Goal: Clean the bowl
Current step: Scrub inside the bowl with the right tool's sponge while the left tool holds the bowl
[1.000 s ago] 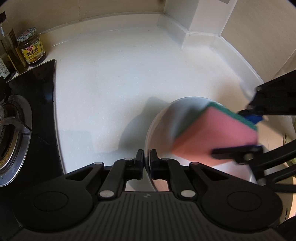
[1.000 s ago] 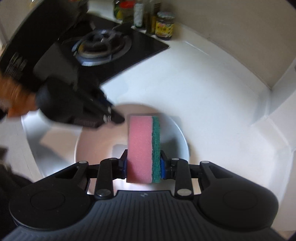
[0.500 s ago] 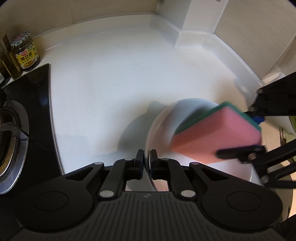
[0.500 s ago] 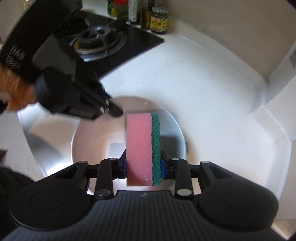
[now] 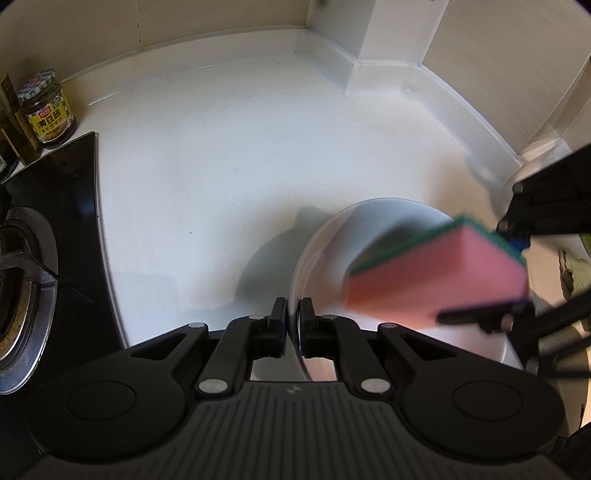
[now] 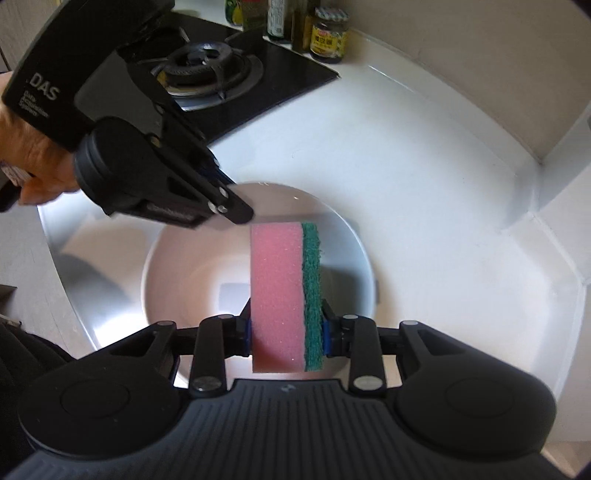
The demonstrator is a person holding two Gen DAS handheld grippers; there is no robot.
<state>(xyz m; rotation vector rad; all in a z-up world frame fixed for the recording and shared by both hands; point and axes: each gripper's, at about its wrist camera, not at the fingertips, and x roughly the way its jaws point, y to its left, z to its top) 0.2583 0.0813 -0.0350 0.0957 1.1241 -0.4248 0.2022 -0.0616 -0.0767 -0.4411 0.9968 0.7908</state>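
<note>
In the left wrist view my left gripper [image 5: 293,325] is shut on the near rim of a white bowl [image 5: 369,229], which it holds tilted over the counter. A pink sponge with a green scouring side [image 5: 436,280] lies inside the bowl, blurred, clamped by my right gripper [image 5: 476,273] coming in from the right. In the right wrist view my right gripper [image 6: 286,328] is shut on the sponge [image 6: 277,288], which stands on edge above the bowl's [image 6: 184,273] inside. My left gripper [image 6: 232,210], held by a hand [image 6: 37,158], pinches the bowl's far-left rim.
A black gas hob [image 6: 207,70] with a burner lies to the left, with a jar [image 6: 328,35] and bottles [image 6: 280,18] behind it. The white countertop [image 5: 240,147] runs back to a wall corner [image 5: 354,74]. A steel sink [image 6: 74,258] lies under the bowl.
The sponge has shifted slightly inside the bowl and is blurred. The left view has turned a little to the right. Both grips hold unchanged.
</note>
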